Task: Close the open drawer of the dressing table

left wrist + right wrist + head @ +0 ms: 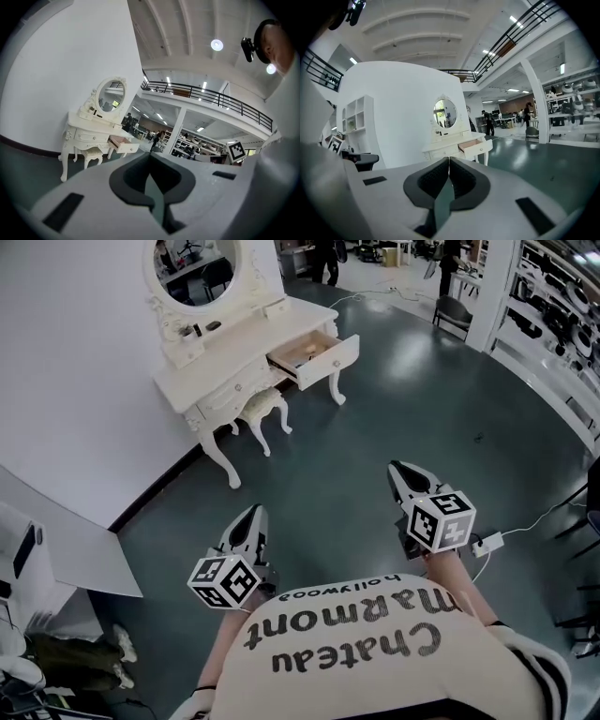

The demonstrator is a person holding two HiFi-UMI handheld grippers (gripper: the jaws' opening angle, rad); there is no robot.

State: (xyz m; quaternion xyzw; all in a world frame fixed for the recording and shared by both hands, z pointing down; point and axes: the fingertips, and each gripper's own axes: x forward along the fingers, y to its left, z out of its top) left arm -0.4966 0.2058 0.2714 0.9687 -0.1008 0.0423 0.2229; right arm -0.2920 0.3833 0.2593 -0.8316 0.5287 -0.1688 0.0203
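Observation:
A cream dressing table (246, 351) with an oval mirror (197, 270) stands against the white wall, some way ahead of me. Its right-hand drawer (317, 355) is pulled out, its pale wooden inside showing. The same drawer (123, 144) appears in the left gripper view and, as the drawer (476, 147), in the right gripper view. My left gripper (248, 519) and right gripper (401, 474) hang close to my body, both well short of the table. Each has its jaws together with nothing between them.
A small cream stool (262, 411) sits under the table. The dark green floor (375, 427) stretches between me and the table. A cable and white adapter (487, 544) lie on the floor at my right. People and shelving stand far at the back.

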